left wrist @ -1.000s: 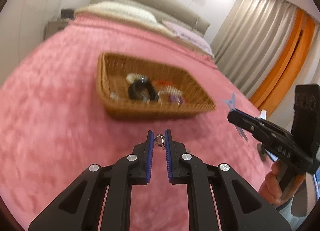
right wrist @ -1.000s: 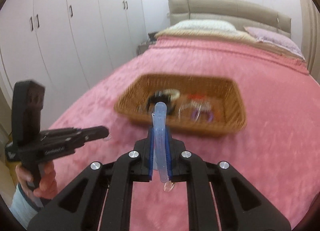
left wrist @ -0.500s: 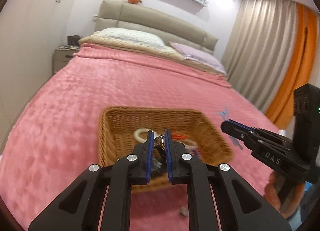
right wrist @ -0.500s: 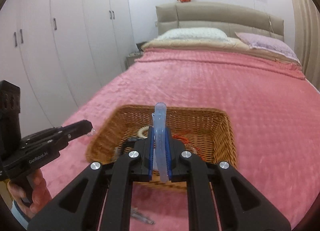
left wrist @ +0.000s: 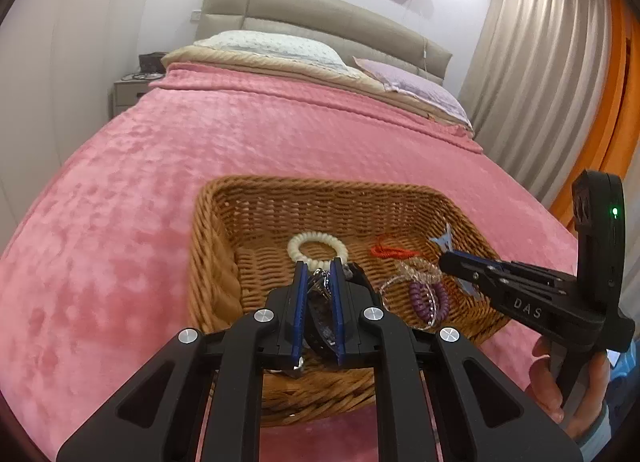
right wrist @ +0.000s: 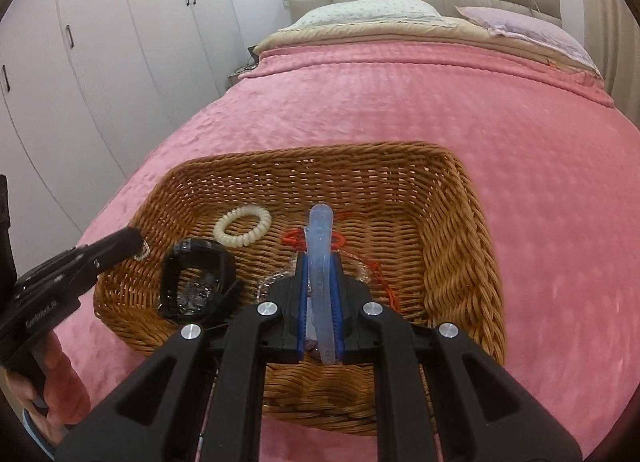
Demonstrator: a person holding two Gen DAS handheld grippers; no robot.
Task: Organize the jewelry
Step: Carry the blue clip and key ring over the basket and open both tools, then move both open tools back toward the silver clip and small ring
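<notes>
Left wrist view: the left claw (left wrist: 319,276) pinches a small metal trinket (left wrist: 319,278) over the basket (left wrist: 208,262); light and slippery.

Right wrist view: the right claw (right wrist: 319,262) clamps a stiff blue clip (right wrist: 319,238) mid-length above the basket.

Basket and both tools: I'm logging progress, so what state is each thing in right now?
Basket: on the pink bed, holding jewelry.
Left tool: shut on a small metal trinket, over the basket.
Right tool: shut on a blue hair clip, over the basket.
White coil tie: lying in the basket.
Black bracelet: lying in the basket.
</notes>
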